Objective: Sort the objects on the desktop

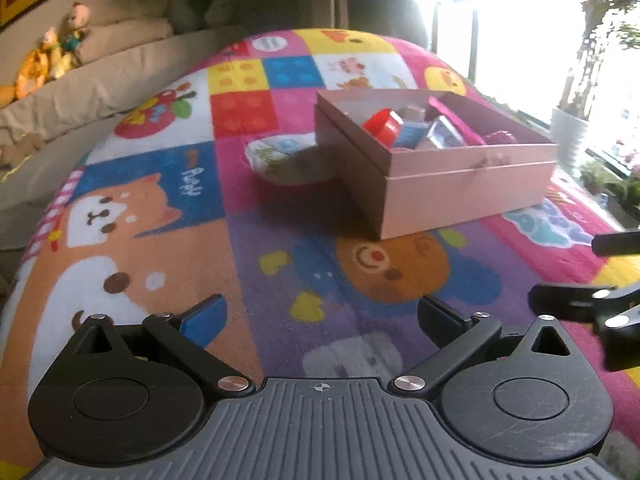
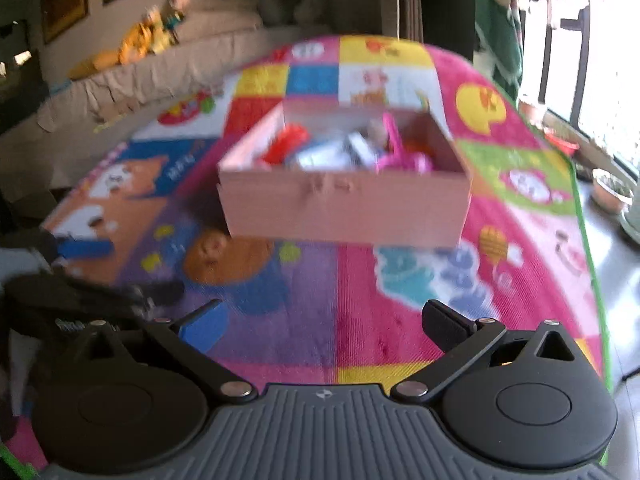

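A pink cardboard box [image 1: 464,184] stands on the colourful play mat [image 1: 180,184]. It holds a red object [image 1: 384,124], blue and grey packets and a pink item. A white patterned packet [image 1: 280,156] lies on the mat just left of the box. My left gripper [image 1: 320,320] is open and empty, low over the mat in front of the box. The right wrist view is blurred; the box [image 2: 344,204] is ahead, with red [image 2: 286,142] and pink [image 2: 400,156] things inside. My right gripper [image 2: 324,324] is open and empty.
A beige sofa [image 1: 100,80] with stuffed toys [image 1: 52,52] runs along the mat's left side. A window with potted plants [image 1: 572,132] is to the right. The other gripper shows at the right edge of the left wrist view [image 1: 600,304] and at the left of the right wrist view [image 2: 84,276].
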Motion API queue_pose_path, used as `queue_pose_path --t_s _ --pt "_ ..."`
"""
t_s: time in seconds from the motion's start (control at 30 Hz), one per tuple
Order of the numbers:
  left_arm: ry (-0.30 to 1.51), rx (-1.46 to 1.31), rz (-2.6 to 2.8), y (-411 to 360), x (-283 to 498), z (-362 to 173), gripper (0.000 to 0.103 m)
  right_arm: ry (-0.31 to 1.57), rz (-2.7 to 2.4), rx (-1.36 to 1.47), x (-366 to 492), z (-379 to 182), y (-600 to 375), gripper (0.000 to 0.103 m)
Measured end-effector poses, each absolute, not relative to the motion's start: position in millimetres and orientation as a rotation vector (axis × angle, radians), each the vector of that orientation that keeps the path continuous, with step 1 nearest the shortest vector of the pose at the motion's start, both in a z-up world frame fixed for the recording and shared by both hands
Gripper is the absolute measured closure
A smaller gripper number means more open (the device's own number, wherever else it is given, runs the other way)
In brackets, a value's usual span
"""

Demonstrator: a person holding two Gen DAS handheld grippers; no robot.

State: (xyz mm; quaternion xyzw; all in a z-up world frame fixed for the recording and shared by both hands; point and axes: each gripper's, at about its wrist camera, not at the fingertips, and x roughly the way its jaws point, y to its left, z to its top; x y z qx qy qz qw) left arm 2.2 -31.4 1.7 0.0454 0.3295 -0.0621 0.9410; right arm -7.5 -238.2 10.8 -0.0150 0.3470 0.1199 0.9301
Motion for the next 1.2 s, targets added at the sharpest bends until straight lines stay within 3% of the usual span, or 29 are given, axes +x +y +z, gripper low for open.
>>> queue_pose_path --t_s 0.53,1.2 --pt "0.688 0.028 -0.022 -34 29 -6 0.0 0.756 0.144 -0.055 58 -8 -232 0.0" --pt "0.688 0.027 -0.023 -33 28 -6 0.0 0.691 0.146 -0.044 47 -13 -236 0.0"
